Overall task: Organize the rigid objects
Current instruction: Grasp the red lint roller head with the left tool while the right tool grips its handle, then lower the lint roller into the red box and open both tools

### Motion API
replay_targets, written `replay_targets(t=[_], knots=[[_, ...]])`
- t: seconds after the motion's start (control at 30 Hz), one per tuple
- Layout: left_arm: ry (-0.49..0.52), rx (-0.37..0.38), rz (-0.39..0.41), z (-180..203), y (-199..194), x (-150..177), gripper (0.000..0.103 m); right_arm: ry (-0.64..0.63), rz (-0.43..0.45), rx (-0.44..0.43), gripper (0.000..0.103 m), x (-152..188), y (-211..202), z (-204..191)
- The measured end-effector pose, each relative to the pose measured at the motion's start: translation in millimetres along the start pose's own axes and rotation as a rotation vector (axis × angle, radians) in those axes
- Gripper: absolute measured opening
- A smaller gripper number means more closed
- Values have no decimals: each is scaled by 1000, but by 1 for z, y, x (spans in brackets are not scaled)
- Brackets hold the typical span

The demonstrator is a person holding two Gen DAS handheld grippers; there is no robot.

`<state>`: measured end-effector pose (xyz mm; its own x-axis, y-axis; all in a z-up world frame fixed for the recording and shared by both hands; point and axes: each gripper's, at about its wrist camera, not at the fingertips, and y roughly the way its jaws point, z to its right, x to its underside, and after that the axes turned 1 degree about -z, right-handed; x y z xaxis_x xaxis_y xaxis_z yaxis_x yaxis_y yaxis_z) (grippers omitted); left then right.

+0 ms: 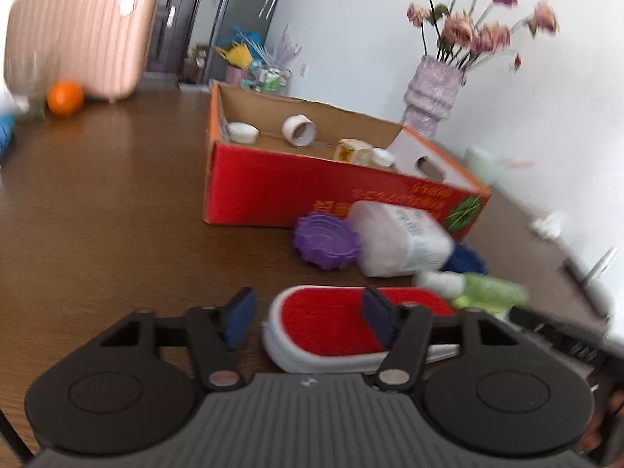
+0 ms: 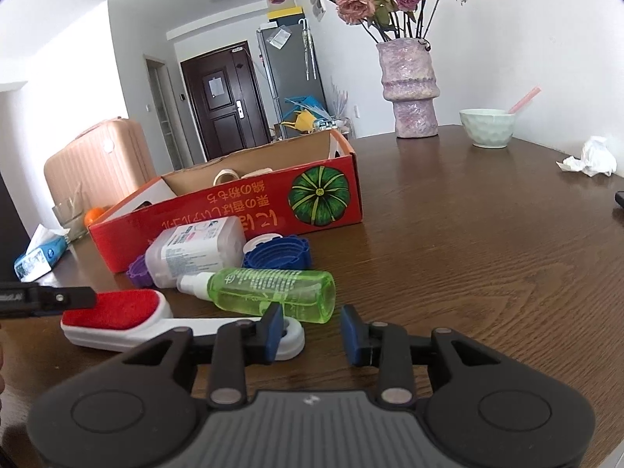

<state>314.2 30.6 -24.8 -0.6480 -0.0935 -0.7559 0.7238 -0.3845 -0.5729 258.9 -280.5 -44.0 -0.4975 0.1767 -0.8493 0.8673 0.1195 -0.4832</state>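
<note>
My left gripper [image 1: 308,318] sits low over the worktop [image 1: 97,214] with its jaws parted around the red-topped head of the lint brush [image 1: 331,327]; the right pad lies over the red felt and the left pad stands clear of the white edge, so I see no squeeze on it. My right gripper [image 2: 312,329] is parted too, nothing between its pads, with the left pad in front of the ring end of the brush's white handle [image 2: 218,325].

Just beyond lies the green spray bottle [image 2: 273,290] on its side, touching or nearly touching the handle. Behind it a white labelled bottle [image 2: 195,251] lies flat, with a purple lid [image 1: 325,241] on one side and a blue lid [image 2: 279,253] on the other.

Further back stands the open red cardboard box [image 2: 234,214], holding a tape roll [image 1: 299,129], a white cap [image 1: 242,132] and small containers. Past it are the pink vase [image 2: 409,85] of dried roses, a pale green bowl [image 2: 487,126] and a crumpled tissue [image 2: 592,156].
</note>
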Motion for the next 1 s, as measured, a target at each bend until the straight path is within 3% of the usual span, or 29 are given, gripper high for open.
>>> replay_targets(t=[0.1,0.27,0.37,0.57,0.8,1.0], knots=[[8,4,32,8,-7,13,53,-8,-9,25,28,-1,-4,0],[-61,21,38,9,-27,33,53,66,-46,-19,25,2,-16,10],[-83,7,46,12,-38,41,53,95,-51,-53,12,6,-22,9],[-150,-5,79,11,-52,39,53,100,-19,-36,13,9,-35,-4],[-132,24,161,21,-66,8,53,108,63,-44,13,-19,-51,-8],[-114,42,239,21,-50,-51,53,116,111,-85,13,-73,-18,-8]])
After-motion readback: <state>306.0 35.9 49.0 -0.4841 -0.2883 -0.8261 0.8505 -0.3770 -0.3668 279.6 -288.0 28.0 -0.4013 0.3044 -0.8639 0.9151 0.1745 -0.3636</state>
